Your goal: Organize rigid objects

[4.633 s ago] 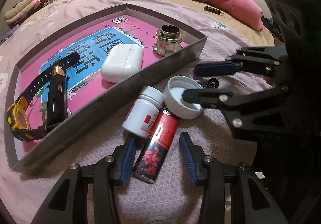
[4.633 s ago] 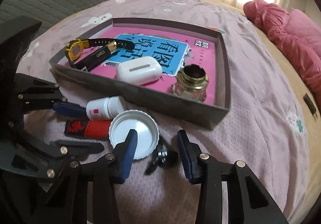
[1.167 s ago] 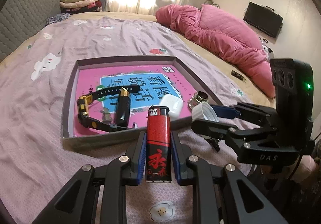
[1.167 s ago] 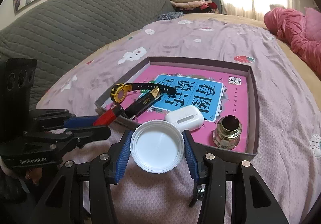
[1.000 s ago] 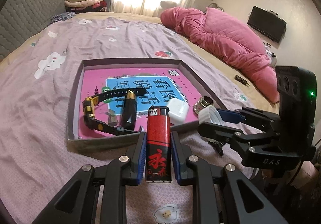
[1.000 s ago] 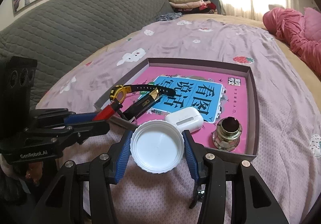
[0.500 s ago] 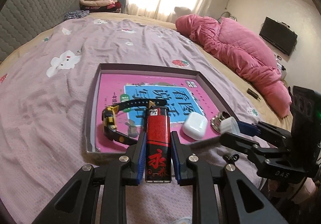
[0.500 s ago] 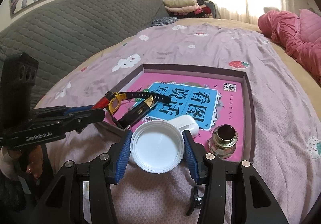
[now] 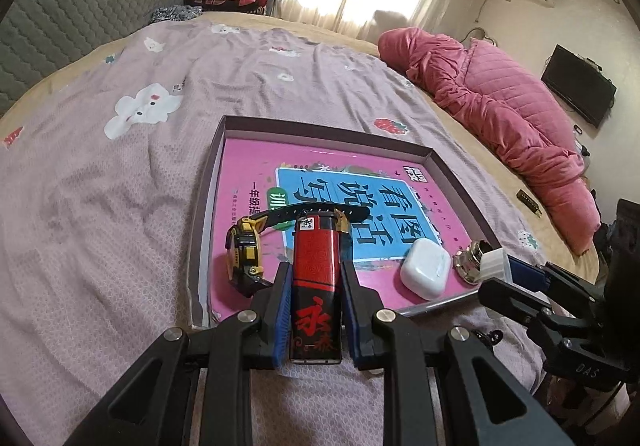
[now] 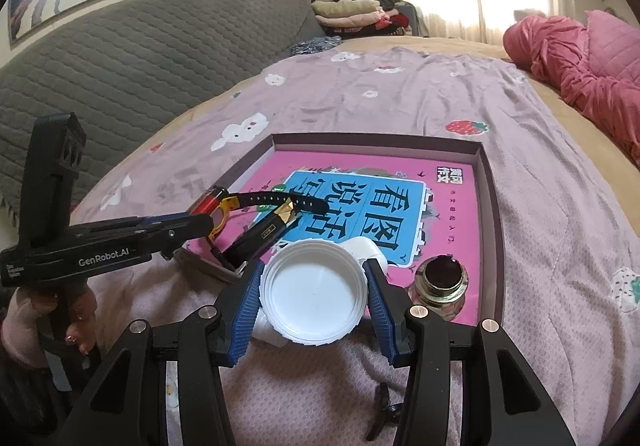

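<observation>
A red and black lighter (image 9: 316, 286) stands upright between the pads of my left gripper (image 9: 315, 270), which is shut on it above the near edge of the shallow tray (image 9: 208, 206). My right gripper (image 10: 314, 286) is shut on a white round cap (image 10: 314, 294), open side up, just before the tray's near wall. Inside the tray lie a yellow and black watch (image 10: 280, 200), a black and gold stick (image 10: 264, 234), a white earbud case (image 9: 426, 272) and a brass fitting (image 10: 440, 282). A white bottle (image 10: 266, 326) shows partly under the cap.
The tray lies on a mauve bedspread (image 9: 100, 206) and holds a pink booklet (image 10: 452, 206). A small black clip (image 10: 384, 416) lies on the bed near the right gripper. A pink quilt (image 9: 500, 98) is at the far right, a grey headboard (image 10: 120, 58) at the left. A hand (image 10: 44, 310) holds the left gripper.
My left gripper has carried the lighter forward and a little down, so it now hangs over the tray's near edge by the watch. The right gripper and cap have hardly moved.
</observation>
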Tool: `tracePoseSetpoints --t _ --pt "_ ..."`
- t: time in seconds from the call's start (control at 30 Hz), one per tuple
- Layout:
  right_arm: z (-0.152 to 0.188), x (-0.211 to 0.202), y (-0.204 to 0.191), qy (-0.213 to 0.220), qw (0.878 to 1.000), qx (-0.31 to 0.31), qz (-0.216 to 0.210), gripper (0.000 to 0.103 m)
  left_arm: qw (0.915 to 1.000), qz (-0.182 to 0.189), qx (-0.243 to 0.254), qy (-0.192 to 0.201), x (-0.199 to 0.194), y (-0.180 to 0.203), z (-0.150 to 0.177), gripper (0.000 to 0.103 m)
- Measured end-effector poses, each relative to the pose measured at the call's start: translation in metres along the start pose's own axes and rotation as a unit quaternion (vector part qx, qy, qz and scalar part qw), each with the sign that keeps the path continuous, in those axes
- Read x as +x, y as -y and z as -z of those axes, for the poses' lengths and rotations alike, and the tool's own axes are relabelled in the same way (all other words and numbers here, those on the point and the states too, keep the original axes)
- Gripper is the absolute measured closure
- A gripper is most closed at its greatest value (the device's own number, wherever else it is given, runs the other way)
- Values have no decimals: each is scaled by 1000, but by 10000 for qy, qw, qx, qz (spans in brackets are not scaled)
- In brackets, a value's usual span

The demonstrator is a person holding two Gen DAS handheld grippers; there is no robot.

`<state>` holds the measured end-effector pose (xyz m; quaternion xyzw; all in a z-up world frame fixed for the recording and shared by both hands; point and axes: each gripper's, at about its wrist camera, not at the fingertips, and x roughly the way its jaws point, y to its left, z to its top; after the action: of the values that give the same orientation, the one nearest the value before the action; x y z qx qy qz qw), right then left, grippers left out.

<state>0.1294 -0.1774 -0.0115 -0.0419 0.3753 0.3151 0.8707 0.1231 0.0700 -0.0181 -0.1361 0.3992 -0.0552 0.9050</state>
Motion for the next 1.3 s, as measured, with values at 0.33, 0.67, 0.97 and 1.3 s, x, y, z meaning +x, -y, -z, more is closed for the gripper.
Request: tracePoseSetpoints --t 0.33,0.67,0.97,1.3 --pt "-3 1 9 71 9996 173 213 51 9999 -122 69 -69 7 1 -3 80" --pt "-7 2 8 180 9989 104 410 51 9986 -394 329 -97 12 7 -5 80" --pt "-9 14 1 145 9985 -127 507 51 9977 -543 381 -161 20 7 -9 80" --pt "-10 26 -3 70 9979 -278 579 51 9957 -752 480 -262 30 9 -10 80"
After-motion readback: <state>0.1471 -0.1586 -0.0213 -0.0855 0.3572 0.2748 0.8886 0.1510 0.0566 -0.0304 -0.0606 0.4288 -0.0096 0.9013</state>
